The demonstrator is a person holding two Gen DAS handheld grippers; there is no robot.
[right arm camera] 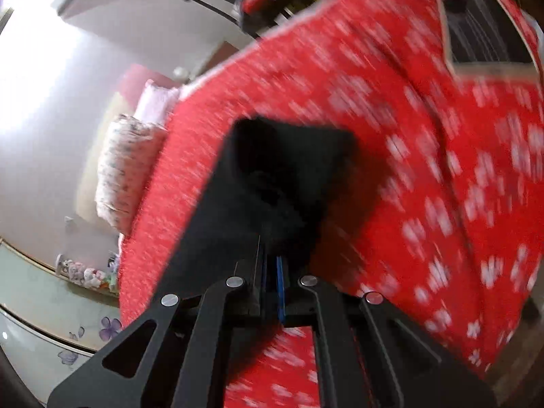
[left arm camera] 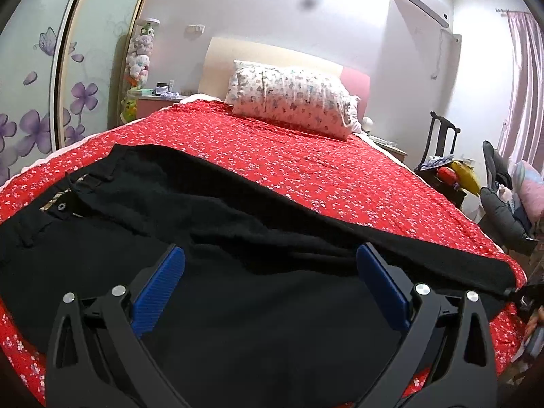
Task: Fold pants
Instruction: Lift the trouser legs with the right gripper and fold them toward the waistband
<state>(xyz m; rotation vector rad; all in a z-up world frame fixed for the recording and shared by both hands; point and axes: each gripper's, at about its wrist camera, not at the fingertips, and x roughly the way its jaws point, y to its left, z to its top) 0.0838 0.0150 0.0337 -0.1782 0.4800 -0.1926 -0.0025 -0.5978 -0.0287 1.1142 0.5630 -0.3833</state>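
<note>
Black pants (left arm camera: 217, 231) lie across the near half of the bed (left arm camera: 340, 170) in the left wrist view, waistband and button at the near left, one leg running out to the far right as a long dark band. The left gripper (left arm camera: 270, 272) hovers over the middle of the cloth with its blue pads (left arm camera: 159, 289) spread wide and nothing between them. At the right edge of this view the leg's end seems to rise off the cover towards something dark, probably the other tool, though it is too small to be sure. A patterned pillow (left arm camera: 292, 98) sits at the far head of the bed, well apart from the cloth.

From the right wrist view, blurred by motion, the right gripper (right arm camera: 268, 258) is clamped on a bunch of the pants (right arm camera: 282, 170), its fingers drawn together with only a sliver of blue showing. The cloth hangs bunched ahead of the tips over the red flowered cover.

My judgement: the leg is being carried over for a fold. The grip looks to take only a small edge of fabric, so a fast swing could pull it free. With the left tool not pinning anything, the waist may also drag and skew the fold.
</note>
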